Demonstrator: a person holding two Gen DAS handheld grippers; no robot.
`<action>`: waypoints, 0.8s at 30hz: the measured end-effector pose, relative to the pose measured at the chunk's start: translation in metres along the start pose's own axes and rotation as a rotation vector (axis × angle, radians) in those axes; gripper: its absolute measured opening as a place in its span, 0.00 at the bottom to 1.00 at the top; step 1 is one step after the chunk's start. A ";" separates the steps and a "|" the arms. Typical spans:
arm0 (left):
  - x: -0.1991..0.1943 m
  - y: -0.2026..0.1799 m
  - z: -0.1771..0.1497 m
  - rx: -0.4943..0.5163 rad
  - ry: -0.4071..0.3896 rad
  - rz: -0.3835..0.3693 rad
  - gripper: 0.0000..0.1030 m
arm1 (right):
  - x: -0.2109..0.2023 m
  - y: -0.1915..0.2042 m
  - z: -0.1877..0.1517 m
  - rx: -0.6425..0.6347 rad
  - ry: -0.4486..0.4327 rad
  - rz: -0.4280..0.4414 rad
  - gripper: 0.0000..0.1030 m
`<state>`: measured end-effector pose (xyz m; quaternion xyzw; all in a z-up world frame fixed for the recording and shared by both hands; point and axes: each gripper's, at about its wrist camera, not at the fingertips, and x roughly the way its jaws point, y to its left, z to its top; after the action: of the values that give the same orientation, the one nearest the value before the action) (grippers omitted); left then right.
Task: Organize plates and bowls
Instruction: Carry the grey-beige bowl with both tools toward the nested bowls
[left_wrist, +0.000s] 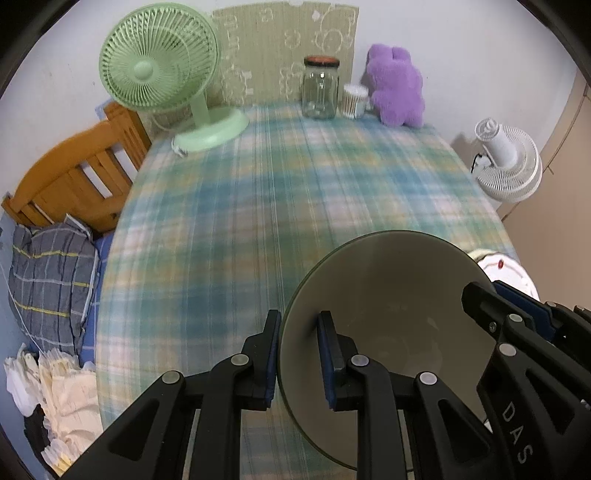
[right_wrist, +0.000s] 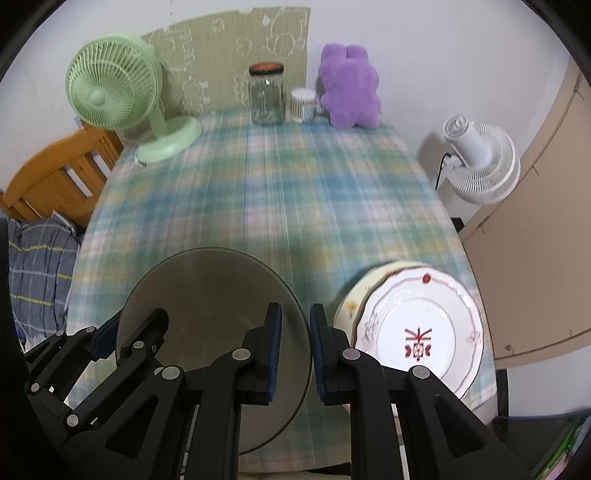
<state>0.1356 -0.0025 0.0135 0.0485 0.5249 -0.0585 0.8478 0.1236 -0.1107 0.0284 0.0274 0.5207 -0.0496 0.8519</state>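
A grey-green bowl (left_wrist: 388, 314) is held between both grippers above the near part of the plaid table; it also shows in the right wrist view (right_wrist: 214, 291). My left gripper (left_wrist: 297, 362) is shut on the bowl's left rim. My right gripper (right_wrist: 295, 350) is shut on the bowl's right rim, and it shows in the left wrist view (left_wrist: 480, 295). A white patterned plate (right_wrist: 417, 332) lies on a cream plate (right_wrist: 351, 299) at the table's near right; a sliver of the white plate shows in the left wrist view (left_wrist: 506, 269).
At the table's far edge stand a green fan (left_wrist: 162, 74), a glass jar (left_wrist: 320, 88), a cotton swab tub (left_wrist: 354, 99) and a purple plush toy (left_wrist: 397, 85). A wooden bed frame (left_wrist: 74, 173) is left. A white fan (right_wrist: 480, 162) stands right of the table.
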 end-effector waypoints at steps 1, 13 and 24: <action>0.003 0.000 -0.002 -0.001 0.010 -0.002 0.17 | 0.002 0.000 -0.002 0.000 0.008 -0.002 0.18; 0.026 0.001 -0.009 -0.006 0.068 0.003 0.18 | 0.026 0.003 -0.009 -0.007 0.076 -0.008 0.18; 0.043 0.004 -0.014 -0.013 0.115 0.006 0.19 | 0.040 0.008 -0.010 -0.020 0.118 0.002 0.18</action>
<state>0.1431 0.0017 -0.0310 0.0478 0.5728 -0.0496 0.8168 0.1334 -0.1042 -0.0118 0.0224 0.5703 -0.0420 0.8201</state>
